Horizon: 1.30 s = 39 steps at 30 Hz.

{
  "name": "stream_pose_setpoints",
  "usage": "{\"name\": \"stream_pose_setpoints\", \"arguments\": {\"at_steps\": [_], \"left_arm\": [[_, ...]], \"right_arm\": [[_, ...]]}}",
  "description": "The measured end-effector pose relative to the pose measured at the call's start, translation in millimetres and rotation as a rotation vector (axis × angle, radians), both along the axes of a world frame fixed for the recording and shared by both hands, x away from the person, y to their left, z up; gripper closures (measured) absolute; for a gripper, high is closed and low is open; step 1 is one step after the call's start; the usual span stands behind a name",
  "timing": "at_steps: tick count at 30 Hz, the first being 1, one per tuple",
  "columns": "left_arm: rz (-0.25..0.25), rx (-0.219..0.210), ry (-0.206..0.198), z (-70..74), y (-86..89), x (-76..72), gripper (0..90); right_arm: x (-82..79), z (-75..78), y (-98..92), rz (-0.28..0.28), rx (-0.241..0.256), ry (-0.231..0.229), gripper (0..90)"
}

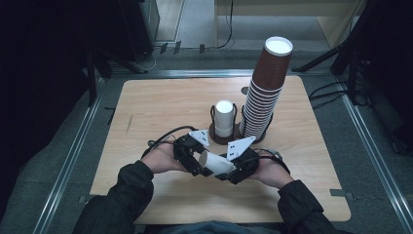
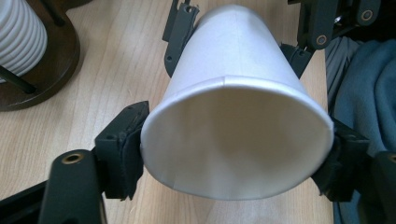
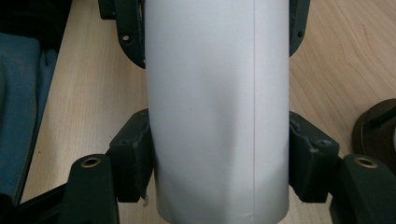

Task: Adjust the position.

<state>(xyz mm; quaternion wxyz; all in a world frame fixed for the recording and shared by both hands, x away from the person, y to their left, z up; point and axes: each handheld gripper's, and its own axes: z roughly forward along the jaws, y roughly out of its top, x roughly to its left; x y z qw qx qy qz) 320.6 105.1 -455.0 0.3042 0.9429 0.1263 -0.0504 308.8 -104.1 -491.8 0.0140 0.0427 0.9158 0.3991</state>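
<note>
Both grippers hold one white paper cup (image 1: pixel 216 164) on its side above the near part of the wooden table (image 1: pixel 146 112).

In the high view the left gripper (image 1: pixel 195 163) and the right gripper (image 1: pixel 233 168) meet in front of the person, with the cup lying between them, its open mouth turned to the left. In the left gripper view the two black jaws are clamped on the rim of the cup (image 2: pixel 236 135), one pad on each side, and the rim is pressed a little out of round. In the right gripper view the jaws press on both sides of the cup wall (image 3: pixel 217 116). Behind the grippers a round wooden holder (image 1: pixel 216 138) carries a white stack of cups (image 1: pixel 224 118), and just beside it a tall brown stack of cups (image 1: pixel 265 92) leans to the right.
</note>
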Motion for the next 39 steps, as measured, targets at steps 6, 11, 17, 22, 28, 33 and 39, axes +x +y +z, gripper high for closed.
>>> {"name": "stream_pose_setpoints", "arguments": {"at_steps": [6, 11, 17, 22, 28, 33, 39], "left_arm": [[0.017, -0.023, -0.028, 3.0, 3.7, 0.3, 13.3], [0.042, -0.062, -0.027, 5.9, 9.4, 1.5, 9.4], [0.052, -0.093, -0.030, 6.0, 13.1, -1.4, 5.9], [0.086, -0.097, -0.038, 4.1, 17.6, -1.5, 3.5], [0.116, -0.136, -0.034, 5.3, 21.8, -0.5, 3.4], [0.145, -0.203, -0.035, 8.8, 22.8, 1.0, 3.4], [0.165, -0.265, -0.027, 11.4, 19.0, 1.0, 3.5]], "right_arm": [[2.6, 1.5, -4.4, -0.013, 0.014, 0.000, 33.8], [5.4, 3.4, -9.6, -0.037, 0.034, 0.012, 33.7], [8.8, 4.7, -14.8, -0.055, 0.055, 0.018, 33.6], [10.4, 6.8, -18.9, -0.069, 0.075, 0.026, 33.6], [11.9, 9.0, -24.1, -0.087, 0.100, 0.045, 33.5], [13.9, 11.4, -27.5, -0.104, 0.145, 0.056, 33.6], [15.0, 13.1, -29.0, -0.104, 0.181, 0.054, 33.6]]}}
